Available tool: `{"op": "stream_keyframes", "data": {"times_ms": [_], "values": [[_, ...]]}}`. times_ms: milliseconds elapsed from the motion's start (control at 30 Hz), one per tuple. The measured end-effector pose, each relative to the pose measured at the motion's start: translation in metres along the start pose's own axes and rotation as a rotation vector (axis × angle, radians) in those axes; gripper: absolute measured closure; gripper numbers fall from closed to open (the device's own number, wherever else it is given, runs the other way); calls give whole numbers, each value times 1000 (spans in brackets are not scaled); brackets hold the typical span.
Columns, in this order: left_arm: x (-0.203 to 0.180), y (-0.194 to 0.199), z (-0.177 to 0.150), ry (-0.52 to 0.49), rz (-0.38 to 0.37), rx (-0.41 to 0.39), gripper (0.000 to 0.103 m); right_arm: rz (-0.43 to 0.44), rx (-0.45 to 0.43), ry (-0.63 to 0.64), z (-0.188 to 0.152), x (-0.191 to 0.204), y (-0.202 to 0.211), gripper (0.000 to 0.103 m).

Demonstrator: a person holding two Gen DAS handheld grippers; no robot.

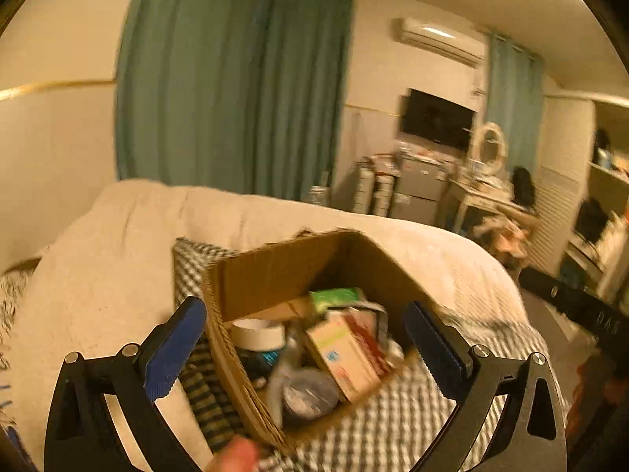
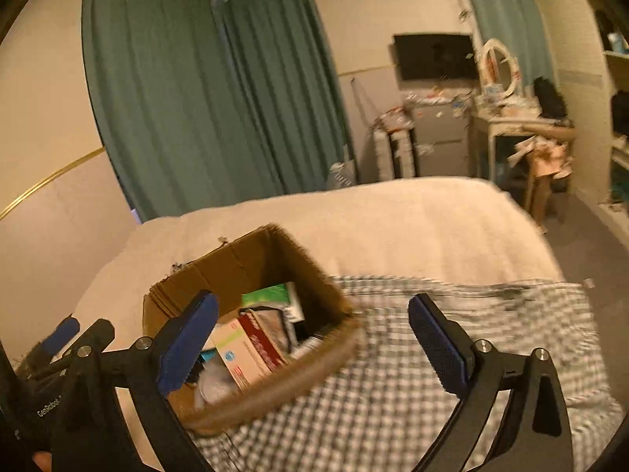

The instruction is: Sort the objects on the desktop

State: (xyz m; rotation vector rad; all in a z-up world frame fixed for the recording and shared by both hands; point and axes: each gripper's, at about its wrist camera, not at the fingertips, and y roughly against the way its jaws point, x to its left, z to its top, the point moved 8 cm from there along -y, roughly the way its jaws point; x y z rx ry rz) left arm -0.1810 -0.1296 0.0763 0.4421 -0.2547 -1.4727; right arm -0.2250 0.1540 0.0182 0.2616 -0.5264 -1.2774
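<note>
My left gripper (image 1: pixel 302 338) hangs released, fingers spread wide above the cardboard box (image 1: pixel 275 275); my right gripper (image 2: pixel 314 338) is released too, empty, over the checked cloth (image 2: pixel 432 354); the box, full of packets, sits on that cloth upon the bed (image 2: pixel 393 216).
</note>
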Motion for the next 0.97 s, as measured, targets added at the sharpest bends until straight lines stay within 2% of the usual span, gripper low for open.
{"op": "stream_keyframes", "data": {"times_ms": [100,167,300,367,467,533,600,833,967], "values": [[-18,18,-13,-12,-7,25,0,-96,-25,42,-15,-22,44,0],[-25,22,-35,-10,1,66,0,-170,-23,70,-45,-40,66,1],[-46,18,-92,-43,-7,170,0,-222,135,27,-113,-66,58,1],[-58,12,-104,-90,-27,210,0,-245,139,-6,-127,-73,57,1],[-69,19,-99,-146,-25,178,0,-243,118,-45,-123,-74,58,1],[-69,22,-97,-138,-22,149,0,-235,111,-43,-116,-69,56,1],[-69,15,-99,-120,-40,160,0,-231,110,-25,-110,-63,51,1],[-60,5,-101,-68,-47,187,0,-220,149,11,-130,-50,30,1],[-58,11,-96,-79,-32,132,0,-208,165,-24,-138,-53,26,1]]}}
